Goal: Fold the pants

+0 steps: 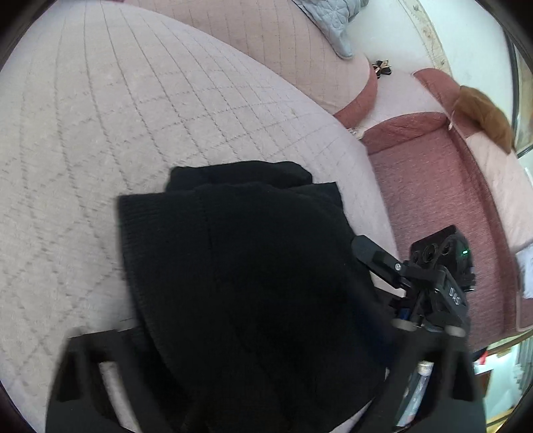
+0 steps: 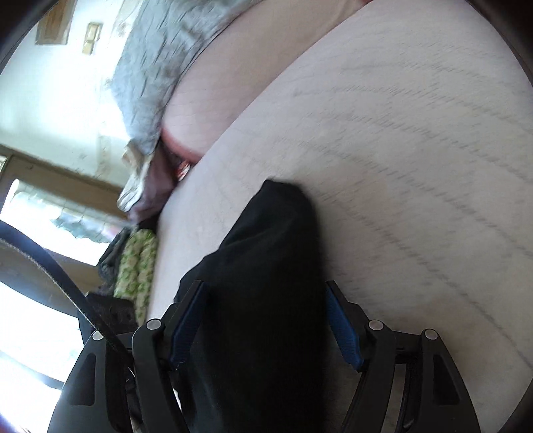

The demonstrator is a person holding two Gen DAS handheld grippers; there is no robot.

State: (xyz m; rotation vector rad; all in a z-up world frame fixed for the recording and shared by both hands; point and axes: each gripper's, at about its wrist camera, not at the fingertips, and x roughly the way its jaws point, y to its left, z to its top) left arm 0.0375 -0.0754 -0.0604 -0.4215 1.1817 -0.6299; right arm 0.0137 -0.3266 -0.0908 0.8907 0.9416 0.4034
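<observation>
The black pants [image 1: 246, 266] lie folded in a thick bundle on the quilted pink bed cover [image 1: 110, 110]. In the left wrist view the bundle covers my left gripper's fingers, so only its black frame shows at the bottom. My right gripper [image 1: 376, 256] reaches the bundle's right edge there. In the right wrist view the pants [image 2: 266, 266] run between my right gripper's [image 2: 266, 319] blue-padded fingers [image 2: 343, 329], which stand wide apart on either side of the cloth.
A grey quilted pillow [image 1: 329, 20] lies at the head of the bed. A reddish-pink sofa [image 1: 433, 200] with a brown furry thing [image 1: 483, 116] stands to the right. A green-patterned cloth [image 2: 136, 266] sits off the bed's edge.
</observation>
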